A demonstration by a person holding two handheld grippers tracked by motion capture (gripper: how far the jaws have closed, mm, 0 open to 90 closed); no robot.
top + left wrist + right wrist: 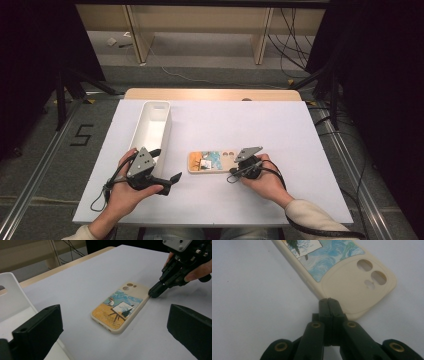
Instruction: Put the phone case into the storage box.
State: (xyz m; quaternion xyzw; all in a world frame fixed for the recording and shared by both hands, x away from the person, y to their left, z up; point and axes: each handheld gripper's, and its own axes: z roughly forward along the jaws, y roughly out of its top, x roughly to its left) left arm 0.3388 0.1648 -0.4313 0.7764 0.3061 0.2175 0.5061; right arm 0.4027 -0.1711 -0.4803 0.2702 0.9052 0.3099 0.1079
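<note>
A cream phone case (212, 161) with a painted picture of an easel lies flat on the white table (280, 130), camera holes toward the right. My right gripper (233, 171) is shut with nothing between its jaws. Its joined tips (329, 301) rest against the case's (352, 282) edge by the corner with the camera holes, low on the table. From the left gripper view the right gripper (153, 293) touches that same corner of the case (120, 308). My left gripper (170, 182) stands open, left of the case and apart from it, its wide jaws (115, 315) framing the case.
A long white tray (144, 122) stands on the table's left side, just beyond my left hand (125, 195); its wall (12, 302) is close beside the left jaw. Cables trail from both grippers. Behind the table are wooden shelf legs and floor cables.
</note>
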